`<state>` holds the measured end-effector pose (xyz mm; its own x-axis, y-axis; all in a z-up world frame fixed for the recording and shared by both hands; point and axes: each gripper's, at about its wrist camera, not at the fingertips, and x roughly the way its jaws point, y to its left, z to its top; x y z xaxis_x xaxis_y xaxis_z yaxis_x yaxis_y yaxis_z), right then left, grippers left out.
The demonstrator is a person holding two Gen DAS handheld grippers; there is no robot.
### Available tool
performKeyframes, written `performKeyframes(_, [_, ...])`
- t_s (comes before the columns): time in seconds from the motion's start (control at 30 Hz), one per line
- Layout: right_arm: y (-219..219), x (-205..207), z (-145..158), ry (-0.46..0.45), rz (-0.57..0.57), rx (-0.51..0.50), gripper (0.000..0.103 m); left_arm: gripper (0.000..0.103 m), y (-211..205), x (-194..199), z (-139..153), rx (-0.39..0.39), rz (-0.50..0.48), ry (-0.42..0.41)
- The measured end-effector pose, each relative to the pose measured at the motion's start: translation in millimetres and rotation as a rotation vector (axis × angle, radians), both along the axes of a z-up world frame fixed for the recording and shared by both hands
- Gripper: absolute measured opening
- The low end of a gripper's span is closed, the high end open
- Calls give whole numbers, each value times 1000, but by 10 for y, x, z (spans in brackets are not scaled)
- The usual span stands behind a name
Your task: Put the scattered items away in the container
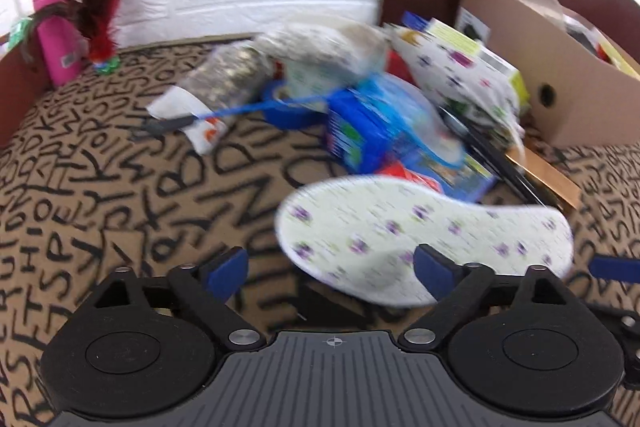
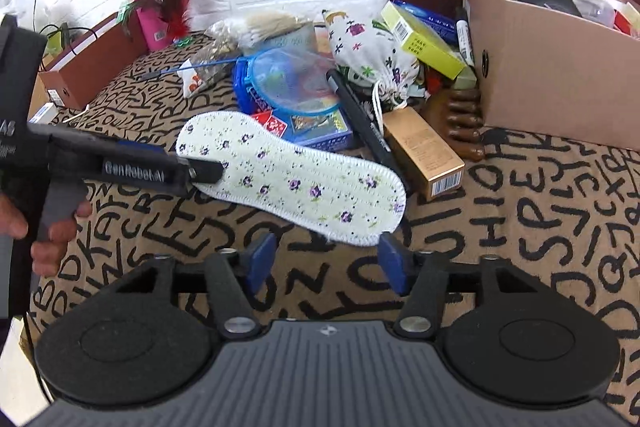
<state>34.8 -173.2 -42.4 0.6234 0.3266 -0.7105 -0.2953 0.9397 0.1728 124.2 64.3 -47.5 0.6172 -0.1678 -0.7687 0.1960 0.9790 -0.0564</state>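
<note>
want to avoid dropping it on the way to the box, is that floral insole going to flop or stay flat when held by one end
The floral insole looks thin and cloth-covered, so probably light. It appears pinched at one end by the left gripper and stays fairly flat there, suggesting some stiffness, though the free end may sag or swing.

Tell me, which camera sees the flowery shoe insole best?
The right wrist view: the insole is sharp and whole there, lying on the lettered cloth. The left wrist view shows it blurred, partly hidden behind a finger.
</note>
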Motion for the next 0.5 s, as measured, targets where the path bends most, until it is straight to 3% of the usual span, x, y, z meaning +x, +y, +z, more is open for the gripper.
performKeyframes(0.17, [-116, 106, -53, 17, -42, 19, 67, 102, 157, 258, -116, -90, 1, 69])
performKeyframes(0.3, [-233, 245, -133, 51, -65, 71, 67, 102, 107, 326, -122, -150, -57, 60])
performKeyframes(0.37, [-271, 315, -193, 69, -64, 109, 67, 97, 41, 334, -123, -160, -96, 59])
performKeyframes(0.5, [-260, 389, -214, 70, -65, 142, 65, 70, -56, 292, -73, -118, -87, 22])
